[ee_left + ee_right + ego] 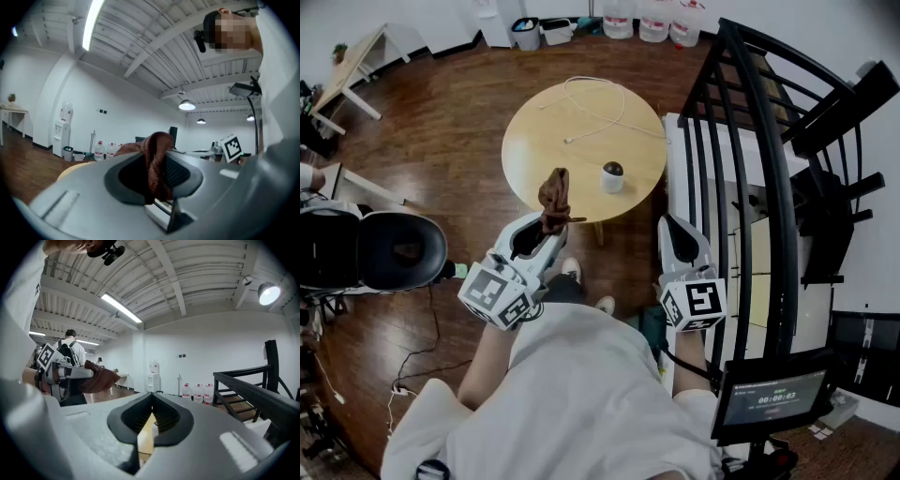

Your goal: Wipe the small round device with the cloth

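While my left gripper (548,225) clamps the cloth (554,194), the small round device (612,176) sits ahead and rightward on the tabletop (553,131); my right gripper (670,227) is closed, empty.

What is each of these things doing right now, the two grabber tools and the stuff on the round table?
left gripper: shut on the cloth.
right gripper: shut, nothing between its jaws.
cloth: bunched up, clamped, apart from the device.
small round device: upright on the table, untouched.
cable: lying loose on the table, its end apart from the device.
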A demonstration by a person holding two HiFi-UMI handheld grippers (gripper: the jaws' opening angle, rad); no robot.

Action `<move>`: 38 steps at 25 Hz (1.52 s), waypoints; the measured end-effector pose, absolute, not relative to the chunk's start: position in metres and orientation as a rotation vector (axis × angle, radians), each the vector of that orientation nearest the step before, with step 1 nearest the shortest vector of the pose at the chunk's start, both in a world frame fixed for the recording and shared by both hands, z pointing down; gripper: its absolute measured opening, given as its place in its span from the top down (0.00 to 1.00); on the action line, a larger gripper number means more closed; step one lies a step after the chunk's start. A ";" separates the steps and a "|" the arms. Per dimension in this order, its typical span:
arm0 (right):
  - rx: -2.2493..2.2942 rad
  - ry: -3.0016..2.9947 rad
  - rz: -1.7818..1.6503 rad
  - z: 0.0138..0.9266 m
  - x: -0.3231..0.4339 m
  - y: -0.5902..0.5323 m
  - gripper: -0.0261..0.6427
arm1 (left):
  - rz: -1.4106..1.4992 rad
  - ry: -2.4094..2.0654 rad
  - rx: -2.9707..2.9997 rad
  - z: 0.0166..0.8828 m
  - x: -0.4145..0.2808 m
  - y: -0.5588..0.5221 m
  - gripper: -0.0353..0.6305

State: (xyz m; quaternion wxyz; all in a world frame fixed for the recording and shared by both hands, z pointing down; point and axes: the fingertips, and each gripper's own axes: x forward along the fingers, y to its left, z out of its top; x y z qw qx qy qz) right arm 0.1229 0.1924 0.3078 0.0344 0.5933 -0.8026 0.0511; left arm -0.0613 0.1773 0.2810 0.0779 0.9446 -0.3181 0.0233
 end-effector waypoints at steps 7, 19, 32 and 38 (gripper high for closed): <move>1.838 -2.442 0.183 0.302 0.116 0.189 0.96 | 0.078 -0.915 2.806 0.281 -0.067 0.168 0.78; 1.916 -2.311 0.189 0.297 0.122 0.110 0.96 | 0.075 -0.696 2.838 0.290 -0.033 0.056 0.78; 1.917 -2.232 0.360 0.324 0.139 0.031 0.96 | 0.168 -0.577 2.789 0.307 -0.021 -0.025 0.78; 1.936 -2.238 0.355 0.315 0.132 0.024 0.96 | 0.202 -0.538 2.729 0.317 -0.038 -0.031 0.78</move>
